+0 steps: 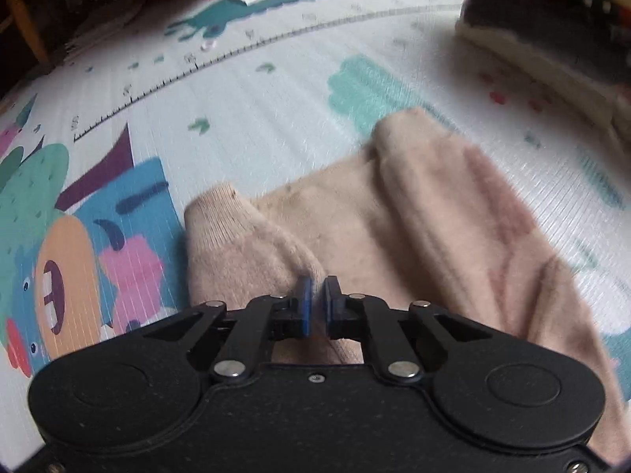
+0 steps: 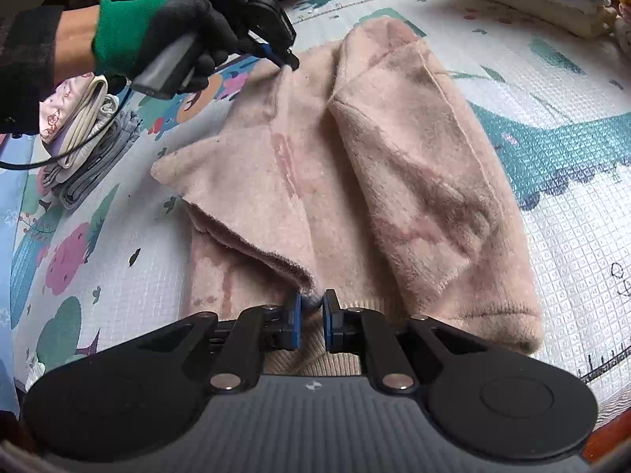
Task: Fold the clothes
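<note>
A fuzzy pink sweater [image 2: 374, 165] lies partly folded on the printed play mat [image 2: 572, 236]. One sleeve is laid over its right side. My right gripper [image 2: 311, 307] is shut on a folded edge of the sweater near its ribbed hem. My left gripper [image 1: 317, 295] is shut on the sweater's fabric beside a ribbed cuff [image 1: 215, 213]. In the right wrist view the left gripper [image 2: 290, 61] sits at the sweater's far edge, held by a gloved hand [image 2: 165, 27].
A stack of folded clothes [image 2: 79, 130] lies on the mat at the left. Another pile of folded cream and dark clothes [image 2: 544, 4] sits at the far right; it also shows in the left wrist view [image 1: 552, 39].
</note>
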